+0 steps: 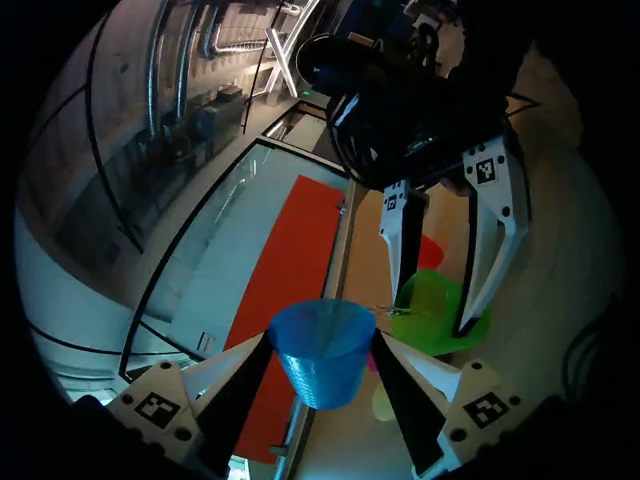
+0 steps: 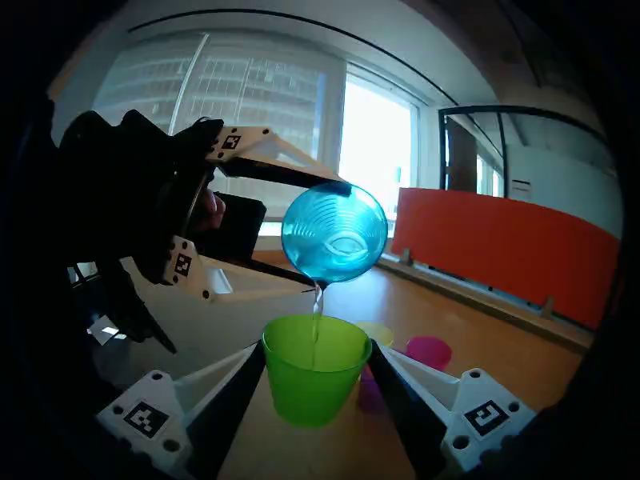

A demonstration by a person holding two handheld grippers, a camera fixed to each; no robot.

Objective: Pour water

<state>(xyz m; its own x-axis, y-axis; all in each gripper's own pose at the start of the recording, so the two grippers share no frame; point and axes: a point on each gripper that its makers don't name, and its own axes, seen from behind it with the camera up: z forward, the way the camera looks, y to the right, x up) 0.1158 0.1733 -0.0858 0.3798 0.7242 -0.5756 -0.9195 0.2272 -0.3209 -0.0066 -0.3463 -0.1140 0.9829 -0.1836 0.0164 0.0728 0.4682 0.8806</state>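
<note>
My left gripper [image 1: 322, 340] is shut on a blue ribbed cup [image 1: 324, 372], held between both fingers. In the right gripper view the same blue cup [image 2: 334, 232] is tipped over, mouth toward the camera, in the left gripper [image 2: 330, 234]. A thin stream of water [image 2: 318, 308] falls from its rim into a green cup [image 2: 312, 384]. My right gripper [image 2: 316, 352] is shut on that green cup and holds it upright just under the blue one. In the left gripper view the right gripper [image 1: 432, 320] grips the green cup [image 1: 436, 316] from above.
A wooden table [image 2: 488, 352] lies below, with a yellow cup [image 2: 376, 330] and a magenta cup [image 2: 428, 350] just behind the green one. An orange partition [image 2: 512, 240] runs along the table's far side, with windows [image 2: 376, 152] behind. A red cup [image 1: 430, 252] sits past the green cup.
</note>
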